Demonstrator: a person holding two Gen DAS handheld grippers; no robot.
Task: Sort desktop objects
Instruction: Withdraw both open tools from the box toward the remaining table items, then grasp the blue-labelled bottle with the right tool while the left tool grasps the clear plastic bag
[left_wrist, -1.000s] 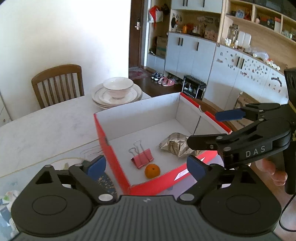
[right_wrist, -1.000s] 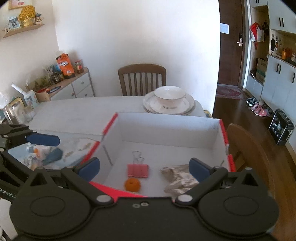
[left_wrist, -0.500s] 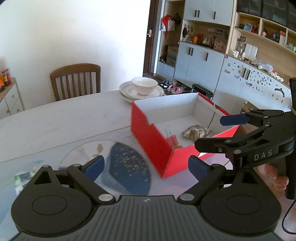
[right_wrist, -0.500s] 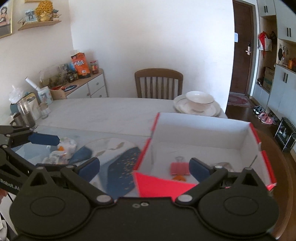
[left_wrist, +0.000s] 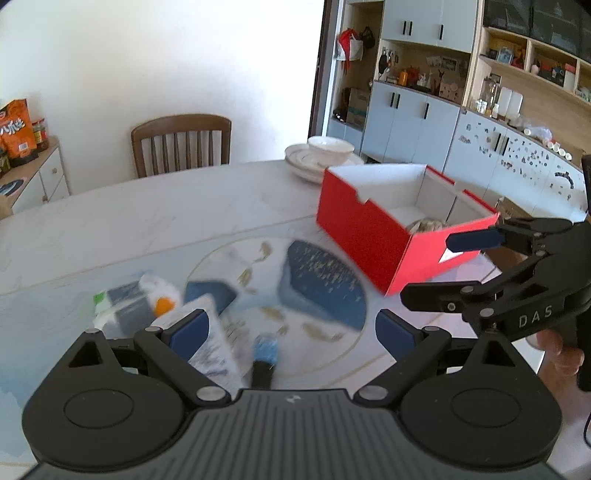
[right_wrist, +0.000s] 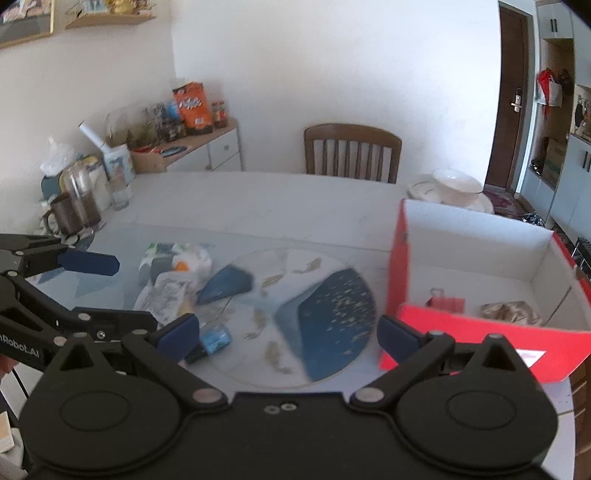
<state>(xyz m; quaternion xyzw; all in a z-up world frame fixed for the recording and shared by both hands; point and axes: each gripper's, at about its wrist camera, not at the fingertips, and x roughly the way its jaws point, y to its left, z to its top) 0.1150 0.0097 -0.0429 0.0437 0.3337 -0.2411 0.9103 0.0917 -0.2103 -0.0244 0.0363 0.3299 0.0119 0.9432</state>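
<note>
Red cardboard box (right_wrist: 480, 332) at 3 o'clock on counter (right_wrist: 258, 206) holds pink binder clip (right_wrist: 445, 303), crumpled foil wrapper (right_wrist: 509, 312). Left: blurred packet pile (right_wrist: 173, 273), blue-capped tube (right_wrist: 212, 341) at 9 o'clock. Left gripper (left_wrist: 286, 328), right gripper (right_wrist: 288, 332) fingers wide, empty.

The setting is a private home, specifically a dining room. A large white marble-look dining table (right_wrist: 258, 206) occupies the centre. Behind the table stands a brown wooden slat-back chair (right_wrist: 352, 153). On the table's far right edge sits a white china bowl on stacked plates (left_wrist: 325, 155). Right of the table are pale grey cupboards with wooden shelving (left_wrist: 424, 107) holding household oddments. Left of the table, a low white sideboard (right_wrist: 218, 147) carries snack bags.
</note>
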